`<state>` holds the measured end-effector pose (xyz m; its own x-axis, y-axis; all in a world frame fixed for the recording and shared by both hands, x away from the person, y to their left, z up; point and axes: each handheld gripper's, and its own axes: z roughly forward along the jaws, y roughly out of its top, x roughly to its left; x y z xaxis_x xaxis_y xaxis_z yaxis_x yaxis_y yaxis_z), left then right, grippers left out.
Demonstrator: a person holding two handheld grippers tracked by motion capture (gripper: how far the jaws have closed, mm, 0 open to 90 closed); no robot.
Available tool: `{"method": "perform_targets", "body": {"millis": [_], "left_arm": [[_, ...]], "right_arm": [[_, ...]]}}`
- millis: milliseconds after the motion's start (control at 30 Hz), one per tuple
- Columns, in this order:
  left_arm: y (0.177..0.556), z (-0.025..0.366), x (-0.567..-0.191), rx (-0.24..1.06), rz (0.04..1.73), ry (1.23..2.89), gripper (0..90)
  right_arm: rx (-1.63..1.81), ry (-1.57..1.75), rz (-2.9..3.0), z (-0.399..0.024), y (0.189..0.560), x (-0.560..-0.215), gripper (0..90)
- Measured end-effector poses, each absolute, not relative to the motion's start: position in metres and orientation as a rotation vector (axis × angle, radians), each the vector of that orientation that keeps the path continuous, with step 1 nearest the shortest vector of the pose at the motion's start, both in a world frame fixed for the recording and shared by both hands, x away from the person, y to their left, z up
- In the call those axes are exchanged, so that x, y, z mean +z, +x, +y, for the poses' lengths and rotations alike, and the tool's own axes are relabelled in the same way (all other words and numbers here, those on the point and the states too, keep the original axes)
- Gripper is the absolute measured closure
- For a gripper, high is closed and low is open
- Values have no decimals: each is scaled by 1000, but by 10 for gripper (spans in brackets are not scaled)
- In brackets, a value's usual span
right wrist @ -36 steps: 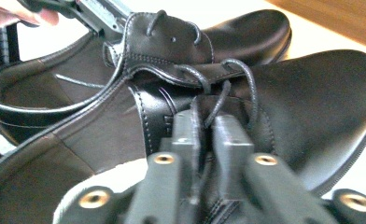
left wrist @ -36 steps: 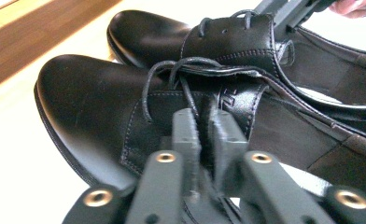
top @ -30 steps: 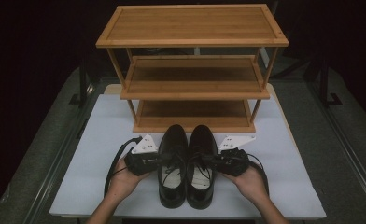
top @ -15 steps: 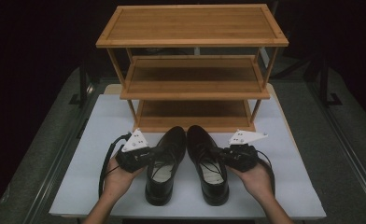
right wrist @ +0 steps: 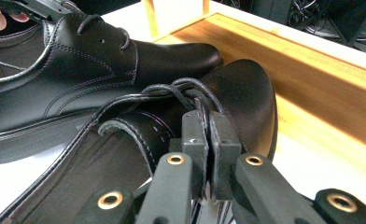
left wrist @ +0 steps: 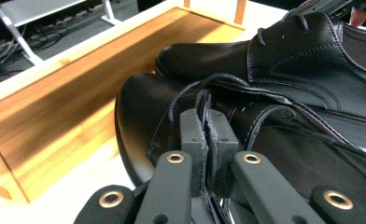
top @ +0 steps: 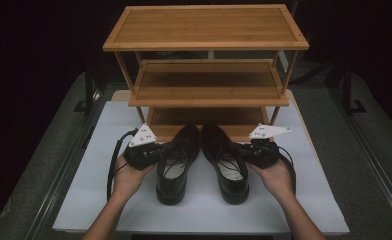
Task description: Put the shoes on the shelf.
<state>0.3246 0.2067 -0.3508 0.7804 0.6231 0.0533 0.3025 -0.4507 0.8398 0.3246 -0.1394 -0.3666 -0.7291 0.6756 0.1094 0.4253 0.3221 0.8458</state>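
Two black leather lace-up shoes sit side by side in front of a three-tier wooden shoe rack [top: 206, 80]. Their toes nearly touch at the lowest shelf and their heels splay apart. My left gripper [top: 156, 151] is shut on the laced upper edge of the left shoe [top: 176, 167]. In the left gripper view its jaws [left wrist: 208, 119] pinch that leather flap and lace on the shoe [left wrist: 139, 107]. My right gripper [top: 243, 149] is shut the same way on the right shoe [top: 229, 170]. Its jaws [right wrist: 210, 122] clamp the flap of that shoe [right wrist: 246, 88].
The rack stands at the back of a white table top [top: 99, 195]. Its bottom shelf [left wrist: 55, 107] lies just ahead of the toes. Dark floor and metal frame legs [top: 86, 90] surround the table. A black cable [top: 113, 165] loops from the left gripper.
Both hands have carried the shoes forward toward the rack and slightly up. The shoes, parallel a second ago, now have their toes together and heels spread.
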Motion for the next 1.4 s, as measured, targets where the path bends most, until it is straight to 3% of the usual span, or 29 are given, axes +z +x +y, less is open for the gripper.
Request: {"method": "perform_targets", "body": {"millis": [667,867,1167,1300,1400], "left_arm": [[410,178,-367,554,749,2043,873],[424,169,-369,593,768,2030,873],[428,167,-379,544,777,2028,869],[422,169,-382,512,762,2027,849],[421,170,-380,492,762,2033,775]], "right_arm": [[1276,1062,2230,-126,407,-378,867],[1277,1091,2182,-122,423,-381,868],[1265,1108,2180,-123,429,-388,863],[1274,1106,2183,-124,423,-390,836],[1293,1123,2193,-126,422,-389,730]]}}
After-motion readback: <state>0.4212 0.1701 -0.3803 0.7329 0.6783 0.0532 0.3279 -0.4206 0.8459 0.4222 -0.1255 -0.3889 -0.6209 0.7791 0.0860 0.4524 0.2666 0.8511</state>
